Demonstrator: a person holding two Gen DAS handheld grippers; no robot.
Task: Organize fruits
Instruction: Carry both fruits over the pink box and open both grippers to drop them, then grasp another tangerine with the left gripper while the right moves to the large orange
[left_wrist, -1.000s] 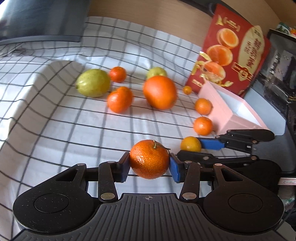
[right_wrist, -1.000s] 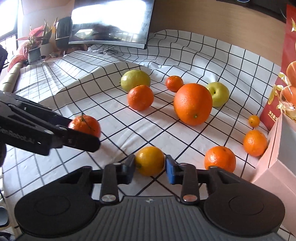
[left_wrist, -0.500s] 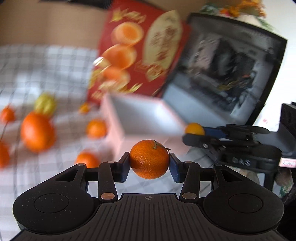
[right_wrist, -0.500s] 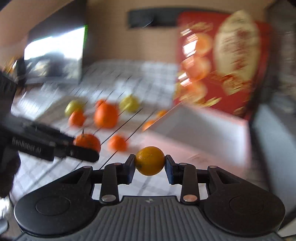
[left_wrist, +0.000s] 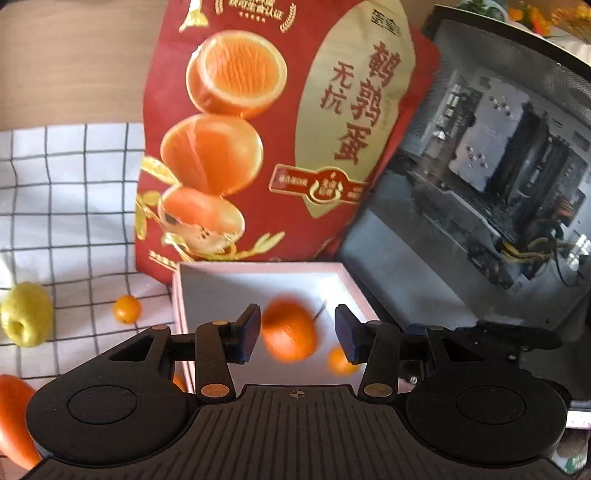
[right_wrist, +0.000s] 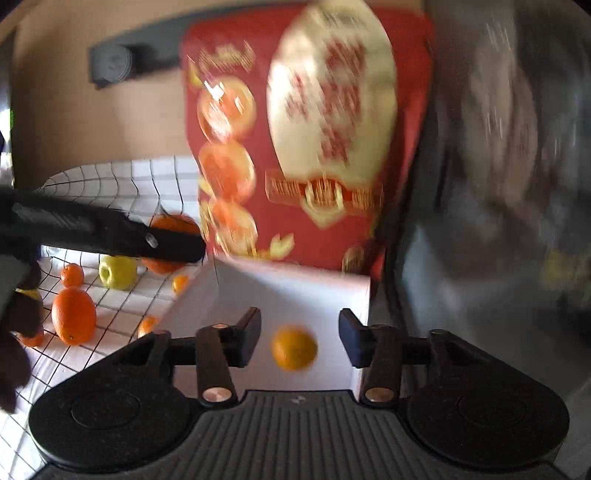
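My left gripper (left_wrist: 297, 334) is open over the white box (left_wrist: 258, 284). A stemmed tangerine (left_wrist: 290, 336), blurred, is loose between its fingers inside the box. A small yellow-orange fruit (left_wrist: 340, 362) lies lower right in the box. My right gripper (right_wrist: 299, 336) is open over the same box (right_wrist: 295, 291), with the small yellow-orange fruit (right_wrist: 294, 348) loose between its fingers. The left gripper's finger (right_wrist: 110, 232) crosses the right wrist view at left.
A red egg bag (left_wrist: 273, 129) stands behind the box. On the checked cloth (left_wrist: 66, 206) lie a green apple (left_wrist: 26, 314), a tiny orange (left_wrist: 126, 309), and in the right wrist view several oranges (right_wrist: 74, 315) and the apple (right_wrist: 117, 271). A glass-sided computer case (left_wrist: 498, 184) stands right.
Both grippers moved from the cloth to over the white box and opened. The tangerine and the small yellow-orange fruit have left the fingers and are in or dropping into the box.
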